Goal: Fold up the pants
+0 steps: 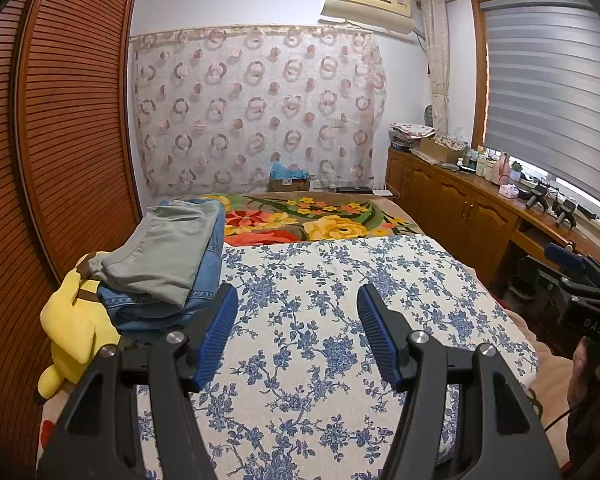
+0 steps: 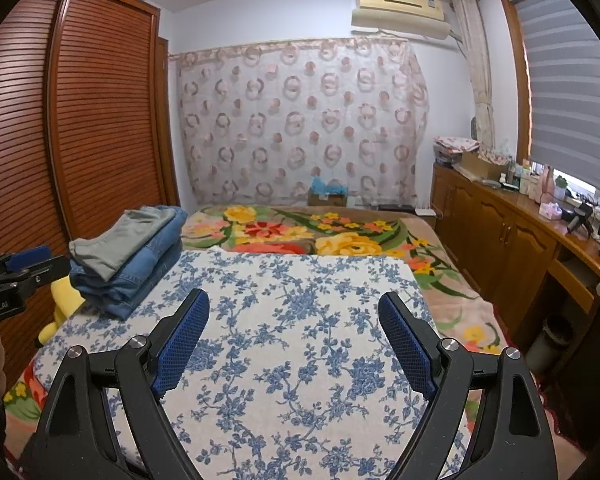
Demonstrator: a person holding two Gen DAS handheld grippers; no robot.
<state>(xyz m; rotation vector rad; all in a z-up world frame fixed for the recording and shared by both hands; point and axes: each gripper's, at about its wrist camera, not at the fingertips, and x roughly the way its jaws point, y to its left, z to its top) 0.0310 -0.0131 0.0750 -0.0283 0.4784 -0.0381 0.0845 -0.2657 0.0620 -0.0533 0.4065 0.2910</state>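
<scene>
Partly hidden: yellow plush toy (image 2: 62, 300) behind folded pants (image 2: 128, 256)

Folded pants (image 1: 168, 264) lie stacked at the bed's (image 1: 340, 320) left edge, a plush toy (image 1: 74, 324) just beside them nearer the camera.

Two wrist views low over the bed (image 1: 300, 280), facing the curtained far wall (image 2: 300, 120).

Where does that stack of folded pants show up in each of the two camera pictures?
Left wrist view: the stack of folded pants sits left of centre, just beyond the left gripper's left finger, on the blue-flowered cloth's left edge.
Right wrist view: the stack lies far left, mid-height, at the cloth's far left corner.
Shared landmark: the yellow plush toy, tucked against the stack's left side.
</scene>
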